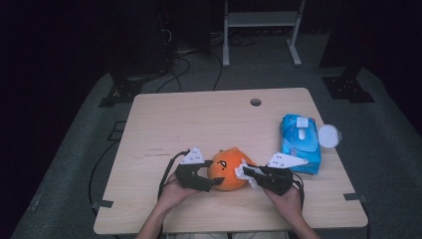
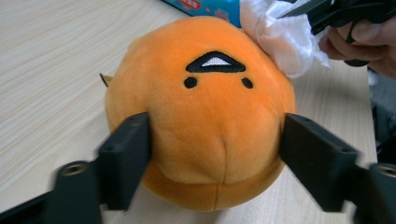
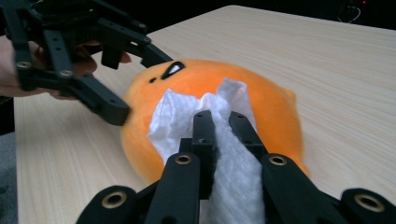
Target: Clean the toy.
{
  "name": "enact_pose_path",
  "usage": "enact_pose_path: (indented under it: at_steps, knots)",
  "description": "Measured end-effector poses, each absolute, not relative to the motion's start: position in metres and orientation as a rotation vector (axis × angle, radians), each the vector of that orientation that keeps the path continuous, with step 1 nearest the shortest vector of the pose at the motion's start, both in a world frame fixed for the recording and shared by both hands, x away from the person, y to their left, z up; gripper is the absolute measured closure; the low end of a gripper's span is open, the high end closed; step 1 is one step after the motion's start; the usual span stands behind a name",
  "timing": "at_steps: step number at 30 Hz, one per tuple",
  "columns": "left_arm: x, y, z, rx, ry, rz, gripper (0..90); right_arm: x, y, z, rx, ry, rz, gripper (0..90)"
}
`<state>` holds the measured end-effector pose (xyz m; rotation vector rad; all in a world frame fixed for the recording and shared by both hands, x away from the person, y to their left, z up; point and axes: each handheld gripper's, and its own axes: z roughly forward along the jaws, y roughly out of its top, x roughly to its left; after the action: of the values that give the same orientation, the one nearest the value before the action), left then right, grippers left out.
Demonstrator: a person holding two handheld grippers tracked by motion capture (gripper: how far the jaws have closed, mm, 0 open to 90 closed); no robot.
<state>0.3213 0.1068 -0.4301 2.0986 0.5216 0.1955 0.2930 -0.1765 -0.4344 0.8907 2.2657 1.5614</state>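
work in hand: a person is wiping an orange plush toy (image 1: 228, 170) with a white wet wipe (image 1: 244, 174) at the near edge of the wooden table (image 1: 209, 119)

left gripper (image 1: 211, 181): jaws are standing either side of the toy's lower body in the left gripper view, both pads (image 2: 128, 154) lying against the fabric and steadying it; the plush is barely dented, so I am judging this a light brace rather than a hard squeeze

right gripper (image 1: 247, 172): jaws are pressed together and pinching the bunched wipe (image 3: 224, 140), which is fanning out past the tips

contact: the wipe is lying on the toy's upper side, up near the embroidered face (image 2: 215, 67); in the right gripper view it is draping over the orange fabric (image 3: 275, 116) just beyond the jaws

toy position: sitting on the table between the two grippers, touching both, close to the person's edge

supplies: blue wipe pack (image 1: 299, 142) is lying to the right of the right hand (image 1: 286, 201), with a round white lid (image 1: 329, 135) just beside it at the table's right edge

done so far, judged: wipe is out of the pack and gripped, toy is braced, wiping contact is made

left, judged: most of the plush looks untouched; the front, the lower half and the side toward the left gripper are still waiting, and the toy will likely need turning in the left jaws to reach them

dirt: no stain is showing on the fabric, so I cannot tell how clean it is getting
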Motion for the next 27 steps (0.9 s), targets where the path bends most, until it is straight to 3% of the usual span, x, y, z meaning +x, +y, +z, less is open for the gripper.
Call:
enact_pose_path:
  at_steps: [3, 6, 10, 11, 13, 16, 20, 21, 25, 27]
  knots:
    - [0.317, 0.104, -0.428, 2.133, 0.443, 0.220, 40.3, 0.286, -0.161, -0.430, 0.787, 2.314, 1.578, 81.3]
    - [0.317, 0.106, -0.428, 2.121, 0.451, 0.208, 39.6, 0.287, -0.158, -0.427, 0.761, 2.310, 1.568, 81.3]
    - [0.323, 0.106, -0.429, 2.106, 0.559, 0.187, 17.7, 0.296, -0.174, -0.431, 0.869, 2.260, 1.560, 81.4]
    - [0.323, 0.105, -0.430, 2.111, 0.554, 0.165, 18.4, 0.297, -0.176, -0.432, 0.885, 2.257, 1.564, 81.4]
    - [0.321, 0.103, -0.432, 2.130, 0.498, 0.183, 30.2, 0.292, -0.169, -0.431, 0.864, 2.269, 1.590, 81.4]
    - [0.317, 0.101, -0.430, 2.149, 0.437, 0.221, 39.0, 0.287, -0.155, -0.425, 0.764, 2.289, 1.581, 81.4]
    - [0.317, 0.105, -0.431, 2.143, 0.439, 0.201, 40.0, 0.296, -0.165, -0.419, 0.790, 2.251, 1.566, 81.4]
    - [0.318, 0.105, -0.431, 2.137, 0.453, 0.193, 38.8, 0.300, -0.172, -0.420, 0.807, 2.239, 1.529, 81.4]
    - [0.326, 0.106, -0.429, 2.038, 0.549, 0.053, 19.8, 0.305, -0.189, -0.431, 0.884, 2.261, 1.517, 81.8]
    - [0.326, 0.105, -0.430, 2.044, 0.561, 0.080, 22.0, 0.299, -0.182, -0.430, 0.858, 2.285, 1.539, 81.9]
